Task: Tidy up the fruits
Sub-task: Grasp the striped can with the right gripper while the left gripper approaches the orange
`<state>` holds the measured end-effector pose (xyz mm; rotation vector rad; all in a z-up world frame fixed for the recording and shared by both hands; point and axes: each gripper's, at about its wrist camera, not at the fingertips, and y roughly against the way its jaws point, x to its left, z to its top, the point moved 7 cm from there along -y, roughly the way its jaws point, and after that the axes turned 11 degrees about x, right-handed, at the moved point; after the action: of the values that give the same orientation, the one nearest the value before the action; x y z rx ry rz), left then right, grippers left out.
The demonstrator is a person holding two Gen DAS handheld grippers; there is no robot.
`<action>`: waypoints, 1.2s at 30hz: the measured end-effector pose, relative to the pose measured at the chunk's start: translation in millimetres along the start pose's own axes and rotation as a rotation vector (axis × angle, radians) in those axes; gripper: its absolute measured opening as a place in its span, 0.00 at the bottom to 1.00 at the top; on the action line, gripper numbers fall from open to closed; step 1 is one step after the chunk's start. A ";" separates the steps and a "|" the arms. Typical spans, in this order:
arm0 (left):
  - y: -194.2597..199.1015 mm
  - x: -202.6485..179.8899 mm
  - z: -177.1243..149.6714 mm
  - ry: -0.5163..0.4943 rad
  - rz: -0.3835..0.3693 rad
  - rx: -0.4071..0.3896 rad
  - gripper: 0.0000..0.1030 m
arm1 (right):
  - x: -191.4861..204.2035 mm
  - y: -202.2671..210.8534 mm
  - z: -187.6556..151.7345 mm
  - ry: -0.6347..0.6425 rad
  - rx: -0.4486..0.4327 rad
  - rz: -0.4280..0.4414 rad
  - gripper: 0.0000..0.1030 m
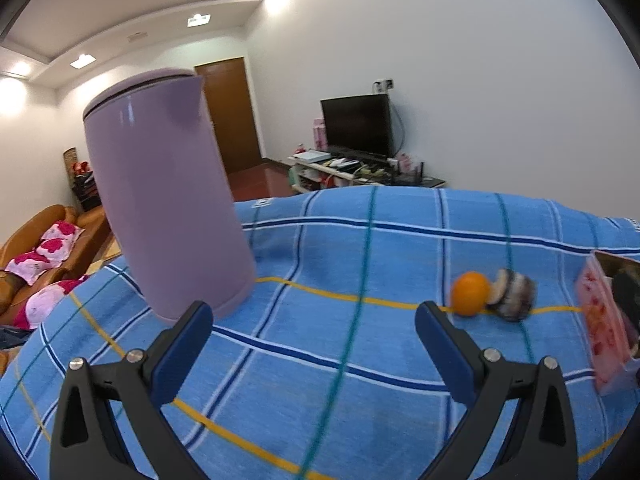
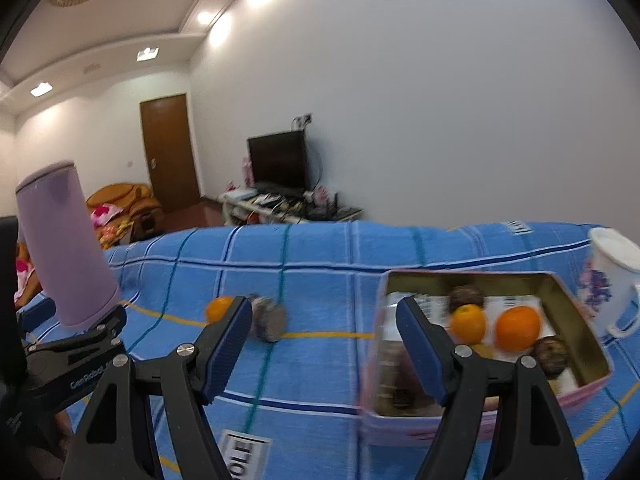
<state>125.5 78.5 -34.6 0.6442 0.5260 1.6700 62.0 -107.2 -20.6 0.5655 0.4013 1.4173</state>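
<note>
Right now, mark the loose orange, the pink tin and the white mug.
loose orange (image 2: pixel 218 308), right wrist view, on its visible skin beside the finger.
pink tin (image 2: pixel 596 344), right wrist view, on its right wall.
white mug (image 2: pixel 608 276), right wrist view, on its flowered side.

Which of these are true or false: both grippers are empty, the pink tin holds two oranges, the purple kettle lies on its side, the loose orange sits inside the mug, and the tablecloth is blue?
1. Both grippers are empty. True: the left gripper and the right gripper stand open with nothing between their fingers.
2. The pink tin holds two oranges. True, beside some dark round fruits.
3. The purple kettle lies on its side. False: it stands upright.
4. The loose orange sits inside the mug. False: it lies on the cloth beside a dark fruit.
5. The tablecloth is blue. True, with a checked pattern.
</note>
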 end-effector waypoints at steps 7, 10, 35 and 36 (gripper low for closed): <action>-12.7 21.0 4.8 0.048 0.050 0.009 1.00 | 35.8 -48.0 4.7 0.058 0.149 0.010 0.73; -13.0 22.6 4.8 0.049 0.036 0.006 1.00 | 45.4 -67.2 6.7 0.065 0.198 -0.004 0.73; -23.8 23.0 5.4 0.021 0.001 0.046 1.00 | 49.6 -118.1 1.8 -0.005 0.417 0.048 0.47; -23.2 22.3 5.3 0.018 -0.006 0.044 1.00 | 49.0 -109.4 2.2 0.002 0.392 0.053 0.47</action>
<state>142.9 104.7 -43.0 0.6593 0.5785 1.6643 157.5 -65.3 -79.8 0.8973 0.6772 1.3971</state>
